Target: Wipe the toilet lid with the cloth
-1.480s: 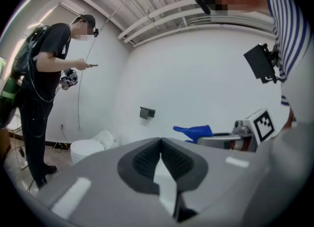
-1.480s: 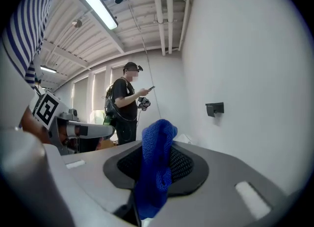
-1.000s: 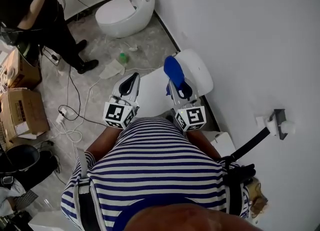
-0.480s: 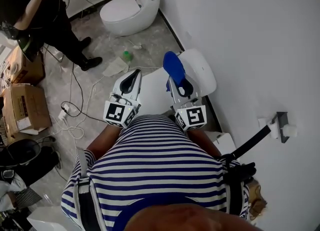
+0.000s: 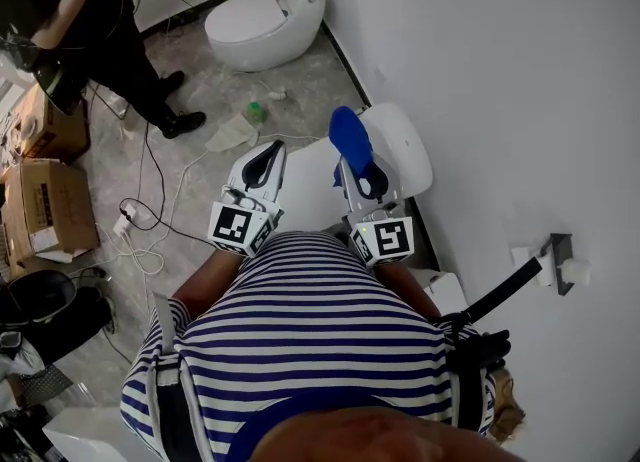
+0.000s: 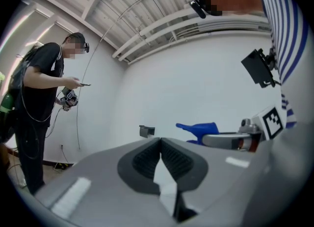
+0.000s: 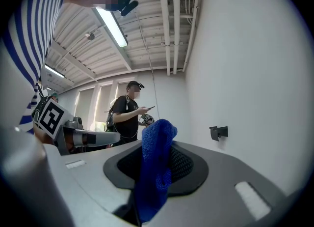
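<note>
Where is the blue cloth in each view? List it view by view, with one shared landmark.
Head view: blue cloth at centre, held by the right gripper.
Left gripper view: blue cloth right of centre, beyond the left gripper, shut and empty.
Right gripper view: blue cloth lower centre, clamped between the jaws.
Shared landmark: standing person in black.

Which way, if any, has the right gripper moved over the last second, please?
No: the right gripper stays over the same toilet lid spot, cloth clamped.
</note>
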The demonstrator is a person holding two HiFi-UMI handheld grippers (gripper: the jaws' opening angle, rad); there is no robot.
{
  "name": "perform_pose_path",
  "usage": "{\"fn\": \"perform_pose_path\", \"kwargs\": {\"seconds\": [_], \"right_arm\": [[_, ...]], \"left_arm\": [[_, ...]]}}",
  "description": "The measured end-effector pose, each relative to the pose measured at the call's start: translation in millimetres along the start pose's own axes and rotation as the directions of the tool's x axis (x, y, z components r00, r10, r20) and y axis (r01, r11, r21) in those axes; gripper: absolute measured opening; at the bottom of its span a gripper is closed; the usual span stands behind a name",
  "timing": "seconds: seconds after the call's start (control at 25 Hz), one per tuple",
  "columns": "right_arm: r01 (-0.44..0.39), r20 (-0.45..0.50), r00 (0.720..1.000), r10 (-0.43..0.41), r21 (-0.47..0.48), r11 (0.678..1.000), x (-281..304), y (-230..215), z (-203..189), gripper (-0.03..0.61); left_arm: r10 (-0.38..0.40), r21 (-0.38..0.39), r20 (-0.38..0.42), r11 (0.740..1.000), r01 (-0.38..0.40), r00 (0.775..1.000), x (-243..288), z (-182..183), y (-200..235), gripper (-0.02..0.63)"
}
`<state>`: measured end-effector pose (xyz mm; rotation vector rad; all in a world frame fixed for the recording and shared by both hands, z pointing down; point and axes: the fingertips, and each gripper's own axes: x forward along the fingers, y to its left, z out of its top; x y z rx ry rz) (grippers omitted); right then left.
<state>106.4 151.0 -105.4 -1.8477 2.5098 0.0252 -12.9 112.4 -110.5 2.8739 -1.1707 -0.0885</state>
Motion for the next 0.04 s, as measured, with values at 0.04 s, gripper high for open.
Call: {"fn": "perform_pose_path", "kwargs": {"seconds": [0.04], "right_arm": [[0.009, -0.005, 1.0, -0.009, 0.005, 1.0, -2.2, 0.1, 0.6, 0.109]], "left_arm": [[-0.004, -0.002, -0.002, 1.0, 0.004, 1.0, -1.0, -0.2, -0.7, 0.002]]}}
